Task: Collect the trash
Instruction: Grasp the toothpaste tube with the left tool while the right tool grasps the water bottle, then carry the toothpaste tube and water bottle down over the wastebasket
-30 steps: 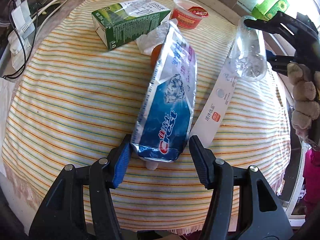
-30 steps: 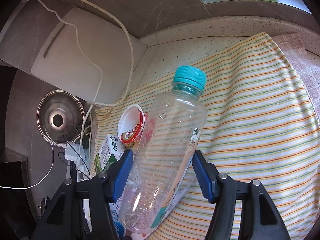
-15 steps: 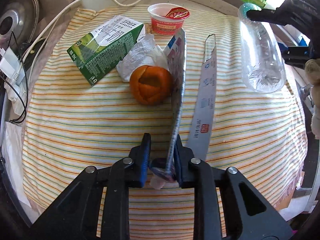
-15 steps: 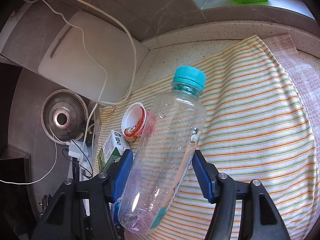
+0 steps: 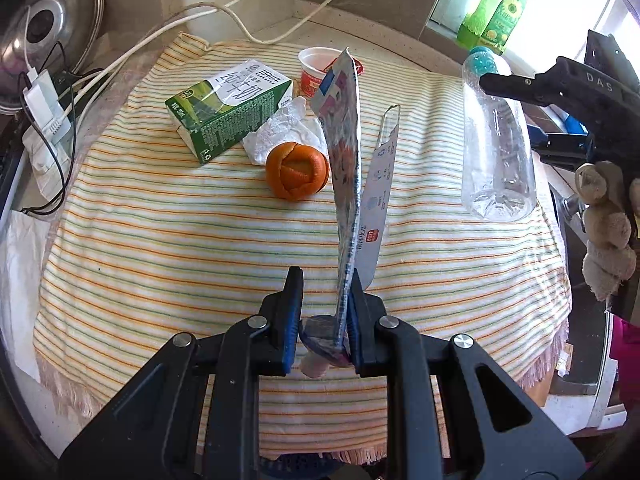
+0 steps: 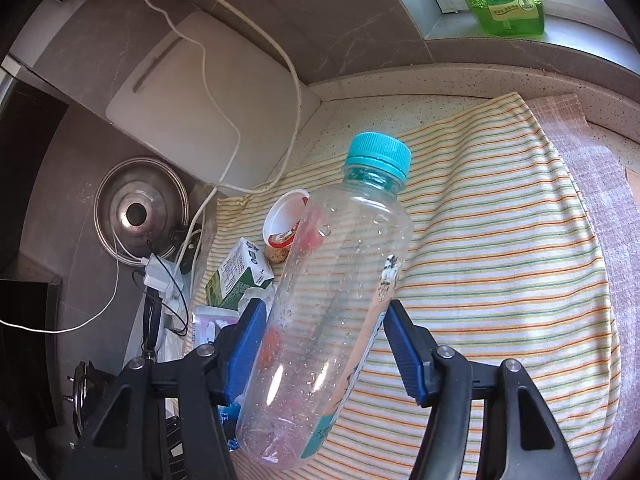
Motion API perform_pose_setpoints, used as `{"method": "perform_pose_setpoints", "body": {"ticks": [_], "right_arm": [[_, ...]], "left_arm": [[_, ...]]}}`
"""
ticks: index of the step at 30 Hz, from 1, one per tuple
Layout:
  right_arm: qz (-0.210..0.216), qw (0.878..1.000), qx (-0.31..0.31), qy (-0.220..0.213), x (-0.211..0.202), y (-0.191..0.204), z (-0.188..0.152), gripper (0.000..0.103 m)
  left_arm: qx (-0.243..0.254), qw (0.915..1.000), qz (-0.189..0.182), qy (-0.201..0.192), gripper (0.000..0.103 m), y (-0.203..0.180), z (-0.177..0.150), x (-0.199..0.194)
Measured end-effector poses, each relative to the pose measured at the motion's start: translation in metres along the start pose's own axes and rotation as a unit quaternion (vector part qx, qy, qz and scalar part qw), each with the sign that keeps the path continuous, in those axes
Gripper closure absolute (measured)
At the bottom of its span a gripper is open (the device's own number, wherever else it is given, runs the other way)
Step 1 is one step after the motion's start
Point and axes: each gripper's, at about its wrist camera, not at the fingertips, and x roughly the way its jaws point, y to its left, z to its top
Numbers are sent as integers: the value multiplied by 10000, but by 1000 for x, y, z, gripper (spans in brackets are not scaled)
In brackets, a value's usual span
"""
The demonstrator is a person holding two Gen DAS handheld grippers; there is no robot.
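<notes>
- Our left gripper [image 5: 323, 320] is clamped on the cap end of a flattened toothpaste tube [image 5: 345, 168], which stands on edge and rises away from the jaws over the striped cloth [image 5: 160, 240].
- Our right gripper [image 6: 326, 344] grips a clear plastic bottle [image 6: 336, 320] with a teal cap [image 6: 378, 156]; both blue pads press its sides, and the bottle tilts up and away from the jaws.
- From the left wrist view we also see that bottle [image 5: 496, 136] held above the cloth's right side, with a gloved hand [image 5: 608, 232] behind the black gripper frame.
- On the cloth lie a green milk carton [image 5: 230, 112], a crumpled white wrapper [image 5: 280, 132] just beside it, and an orange peel [image 5: 298, 171] touching the wrapper.
- We see a red yogurt cup [image 5: 320, 72] behind the tube's far end and a long white label strip [image 5: 378, 204] lying just beside the tube.
- Beyond the cloth, white cables [image 5: 120, 60] cross the table, and a green bottle [image 5: 496, 12] stands at the window.
</notes>
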Motion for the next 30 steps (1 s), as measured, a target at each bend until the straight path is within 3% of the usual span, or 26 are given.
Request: {"method": "perform_pose_setpoints", "body": {"ticks": [9, 30], "right_arm": [[208, 9993, -219, 200, -19, 20, -43, 40], [375, 9935, -861, 647, -54, 95, -195, 40]], "left_arm": [[-99, 9999, -46, -111, 84, 19, -38, -39], [-186, 9990, -407, -59, 84, 50, -159, -98]]}}
